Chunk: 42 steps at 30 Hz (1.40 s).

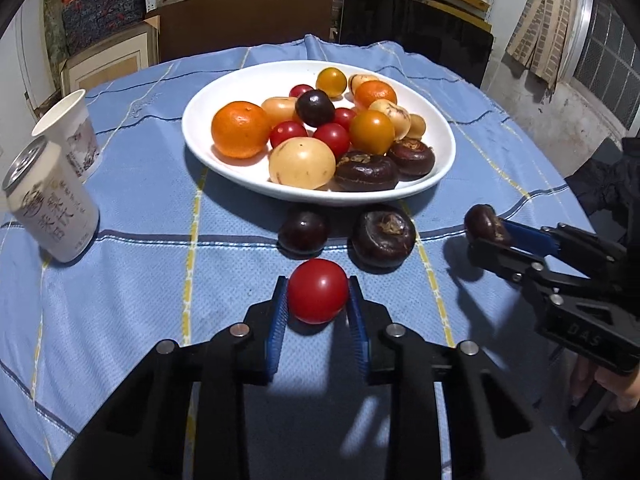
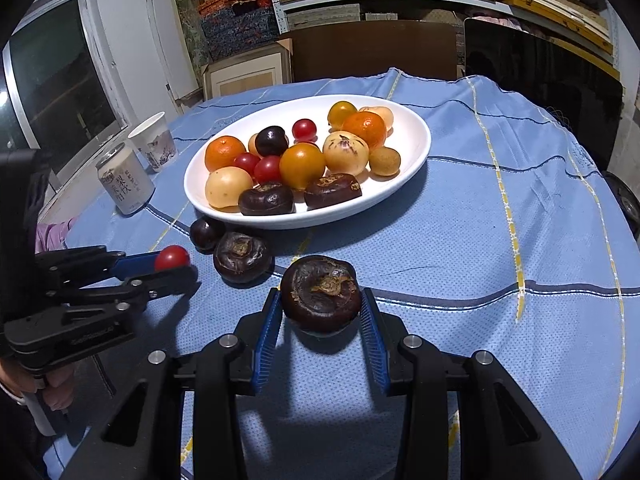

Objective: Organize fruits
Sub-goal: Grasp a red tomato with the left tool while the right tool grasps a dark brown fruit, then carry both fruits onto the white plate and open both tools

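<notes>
A white oval plate (image 1: 224, 92) (image 2: 412, 140) on the blue cloth holds several fruits: oranges, red and yellow tomatoes, pale round fruits, dark plums and water chestnuts. My left gripper (image 1: 318, 298) is shut on a red cherry tomato (image 1: 318, 296) (image 2: 172, 258) just above the cloth, in front of the plate. My right gripper (image 2: 322, 308) is shut on a dark water chestnut (image 2: 320, 292) (image 1: 484, 222), low over the cloth to the right of the left one. A dark plum (image 1: 304, 230) (image 2: 206, 232) and another water chestnut (image 1: 382, 234) (image 2: 242, 256) lie between the grippers and the plate.
A drink can (image 1: 52, 204) (image 2: 124, 182) and a paper cup (image 1: 70, 132) (image 2: 154, 146) stand at the table's left. Dark chairs (image 1: 416, 28) and shelves of boxes stand behind the round table.
</notes>
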Each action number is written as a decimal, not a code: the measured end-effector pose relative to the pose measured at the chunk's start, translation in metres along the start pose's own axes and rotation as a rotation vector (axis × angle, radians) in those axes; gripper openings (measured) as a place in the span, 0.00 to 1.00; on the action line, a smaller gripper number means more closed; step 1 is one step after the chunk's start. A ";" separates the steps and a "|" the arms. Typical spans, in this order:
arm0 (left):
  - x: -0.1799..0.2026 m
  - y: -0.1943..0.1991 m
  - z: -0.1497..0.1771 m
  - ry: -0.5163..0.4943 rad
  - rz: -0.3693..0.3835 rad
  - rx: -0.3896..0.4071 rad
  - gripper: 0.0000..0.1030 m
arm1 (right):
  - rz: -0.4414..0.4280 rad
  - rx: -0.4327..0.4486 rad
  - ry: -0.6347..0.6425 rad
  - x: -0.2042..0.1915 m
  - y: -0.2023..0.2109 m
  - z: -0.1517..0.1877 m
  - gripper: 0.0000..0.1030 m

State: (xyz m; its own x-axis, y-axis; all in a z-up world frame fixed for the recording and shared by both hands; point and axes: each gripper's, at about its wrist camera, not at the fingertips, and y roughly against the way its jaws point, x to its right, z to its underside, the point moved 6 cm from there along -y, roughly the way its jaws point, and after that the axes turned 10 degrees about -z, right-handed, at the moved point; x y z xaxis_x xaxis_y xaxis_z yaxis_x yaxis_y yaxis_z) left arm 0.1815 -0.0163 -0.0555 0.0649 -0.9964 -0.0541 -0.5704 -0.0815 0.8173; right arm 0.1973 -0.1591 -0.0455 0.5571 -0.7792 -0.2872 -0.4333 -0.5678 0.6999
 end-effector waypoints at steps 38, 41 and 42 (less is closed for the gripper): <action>-0.010 -0.031 -0.121 0.002 -0.073 0.066 0.60 | -0.114 0.087 -0.115 -0.002 -0.051 -0.126 0.48; -0.006 -0.013 -0.120 -0.047 -0.105 0.146 0.63 | -0.101 0.116 -0.084 -0.006 -0.036 -0.124 0.49; -0.005 -0.005 -0.119 -0.059 -0.106 0.163 0.66 | -0.099 0.129 -0.085 -0.007 -0.029 -0.122 0.52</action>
State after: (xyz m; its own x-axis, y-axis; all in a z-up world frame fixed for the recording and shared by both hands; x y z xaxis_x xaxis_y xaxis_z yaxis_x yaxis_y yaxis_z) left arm 0.2819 -0.0084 0.0090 0.0860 -0.9813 -0.1720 -0.6880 -0.1834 0.7021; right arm 0.2922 -0.1049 0.0158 0.5419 -0.7342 -0.4090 -0.4698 -0.6681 0.5770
